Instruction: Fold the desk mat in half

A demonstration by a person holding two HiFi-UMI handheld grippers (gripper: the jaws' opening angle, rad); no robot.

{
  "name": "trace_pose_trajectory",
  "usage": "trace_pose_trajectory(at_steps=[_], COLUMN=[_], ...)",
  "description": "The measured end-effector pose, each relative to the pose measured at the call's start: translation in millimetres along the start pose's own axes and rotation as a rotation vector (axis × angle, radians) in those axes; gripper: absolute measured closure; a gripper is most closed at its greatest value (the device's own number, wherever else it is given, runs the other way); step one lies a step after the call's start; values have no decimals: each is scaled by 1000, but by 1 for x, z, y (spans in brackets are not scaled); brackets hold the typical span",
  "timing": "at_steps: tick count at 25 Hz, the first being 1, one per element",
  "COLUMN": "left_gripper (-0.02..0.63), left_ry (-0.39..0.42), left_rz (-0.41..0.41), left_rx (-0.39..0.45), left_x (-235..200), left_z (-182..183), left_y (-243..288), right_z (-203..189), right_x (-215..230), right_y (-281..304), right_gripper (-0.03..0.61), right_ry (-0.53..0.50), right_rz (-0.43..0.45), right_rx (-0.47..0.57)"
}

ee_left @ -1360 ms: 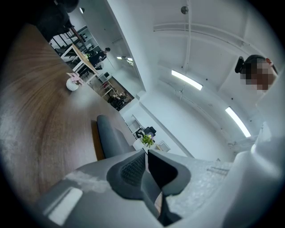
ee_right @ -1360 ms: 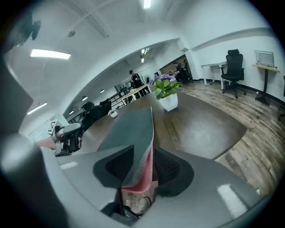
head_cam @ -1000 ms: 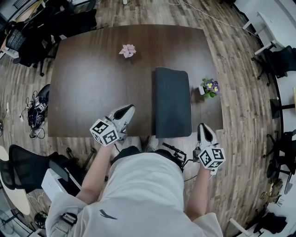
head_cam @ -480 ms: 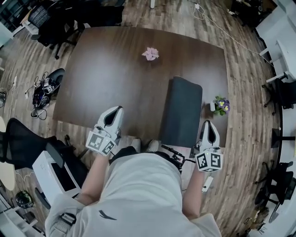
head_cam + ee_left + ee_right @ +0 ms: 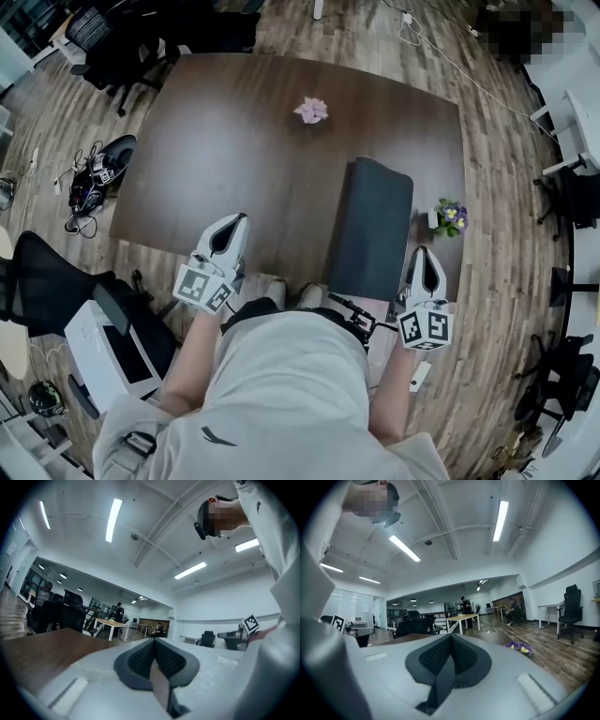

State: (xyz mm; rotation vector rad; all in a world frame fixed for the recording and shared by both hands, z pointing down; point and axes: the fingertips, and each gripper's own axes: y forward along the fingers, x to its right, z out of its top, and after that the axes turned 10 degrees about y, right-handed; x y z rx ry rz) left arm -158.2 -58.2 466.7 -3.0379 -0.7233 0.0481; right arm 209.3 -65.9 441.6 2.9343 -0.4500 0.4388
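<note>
The desk mat is a dark grey, matte, narrow rectangle with rounded far corners. It lies flat on the table, its long axis running away from the person. It sits between the two grippers, just beside the right gripper on that gripper's left and well apart from the left gripper. Neither gripper touches it. It appears to be folded double already, though the layers cannot be told apart from above. Its near short edge lies at the table's near edge.
</note>
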Motion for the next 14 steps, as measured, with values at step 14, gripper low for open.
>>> trace_pose_trajectory(at_steps=[14], left_gripper=[609], left_ry=[55], left_rz=[-28], left_rx=[-41], left_x=[11], left_z=[-4], left_y=[8], right_z=[3], right_x=[13], right_y=[-13], right_gripper=[580], right_ry=[55], right_rz=[-2], right_rx=[24])
